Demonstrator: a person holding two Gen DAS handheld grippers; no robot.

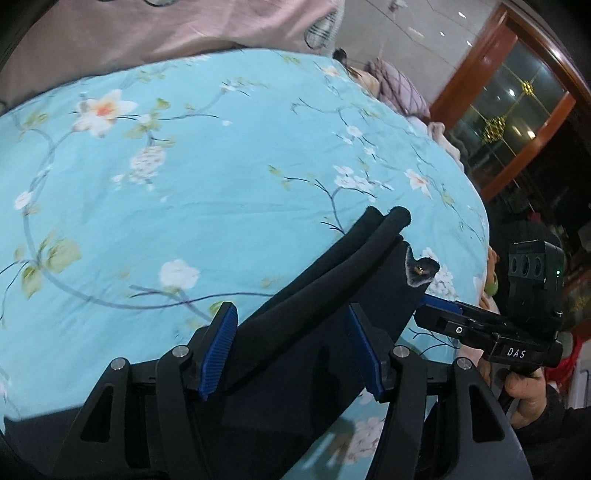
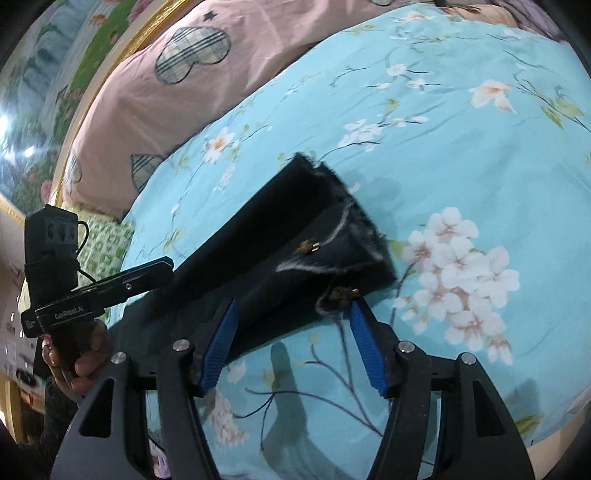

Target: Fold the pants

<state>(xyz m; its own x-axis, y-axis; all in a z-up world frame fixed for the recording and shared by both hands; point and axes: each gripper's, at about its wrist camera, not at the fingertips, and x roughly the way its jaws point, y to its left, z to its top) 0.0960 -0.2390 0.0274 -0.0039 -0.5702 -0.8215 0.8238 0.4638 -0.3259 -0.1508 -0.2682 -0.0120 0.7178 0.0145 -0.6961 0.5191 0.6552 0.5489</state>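
Observation:
Black pants (image 1: 332, 266) lie folded lengthwise on a turquoise floral bedspread (image 1: 184, 203). In the left wrist view my left gripper (image 1: 291, 308) stands open over them, the cloth passing between its blue pads without being pinched. In the right wrist view the waist end of the pants (image 2: 280, 221) shows a furry lining and brass buttons. My right gripper (image 2: 294, 303) is open just short of that waist edge, its right pad beside the lower button. Each gripper shows in the other's view: the right one (image 1: 436, 306) at the waist corner, the left one (image 2: 166, 264) over the leg side.
A pink quilt with checked heart patches (image 2: 184, 92) lies along the far side of the bed, also seen as pink cloth (image 1: 147, 33). A wood and glass cabinet (image 1: 517, 110) stands beyond the bed's edge. A person's hands (image 1: 524, 391) (image 2: 85, 354) hold the gripper handles.

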